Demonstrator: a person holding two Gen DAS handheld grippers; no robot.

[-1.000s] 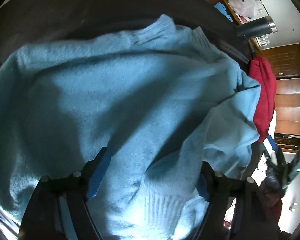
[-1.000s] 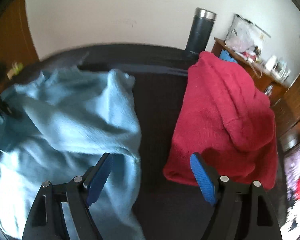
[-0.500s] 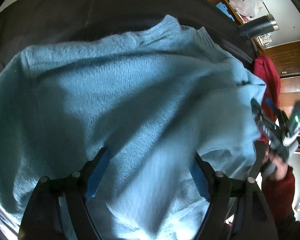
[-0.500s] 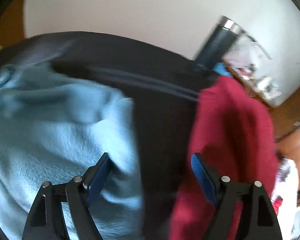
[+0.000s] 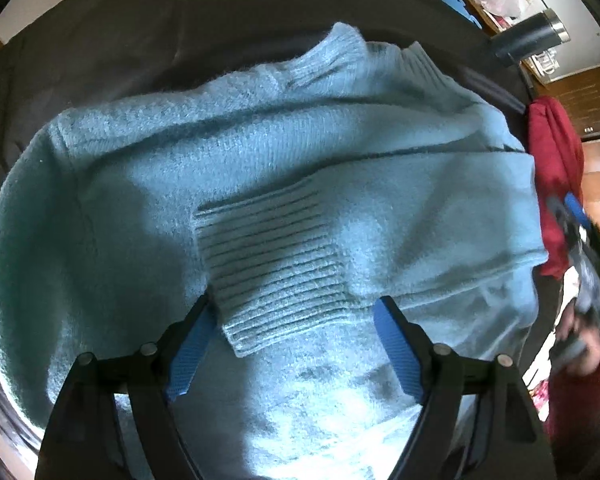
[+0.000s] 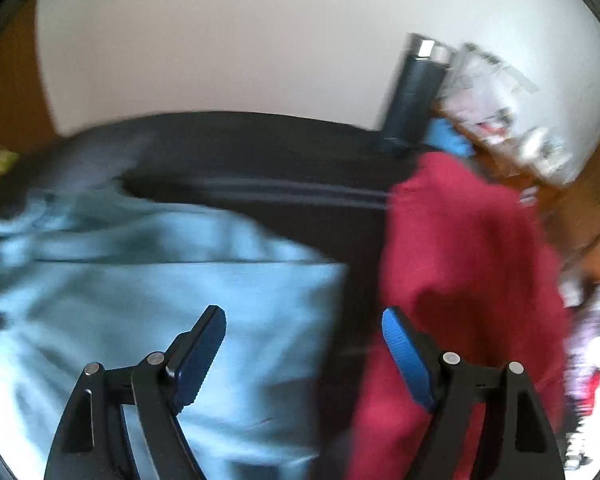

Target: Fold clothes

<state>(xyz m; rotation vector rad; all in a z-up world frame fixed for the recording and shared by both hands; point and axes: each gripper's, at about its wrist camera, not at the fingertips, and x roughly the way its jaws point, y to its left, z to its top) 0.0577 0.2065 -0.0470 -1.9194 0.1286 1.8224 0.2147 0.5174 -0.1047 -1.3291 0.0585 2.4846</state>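
We see the light blue sweater [image 5: 284, 184] spread on the dark surface [image 5: 148, 32] directly ahead of our left tongs [image 5: 292, 320], one sleeve folded across its body so that the ribbed cuff [image 5: 276, 276] lies just between and in front of the blue fingertips [image 5: 394, 340], which stand spread apart and grasp nothing. Our right tongs [image 6: 302, 336] are likewise released, hanging over the dark gap between the sweater's edge on their left and the red garment [image 6: 468, 256] on their right. Beyond the red garment stands a dark flask [image 6: 416, 92] near the white wall [image 6: 220, 40], blurred in the right view.
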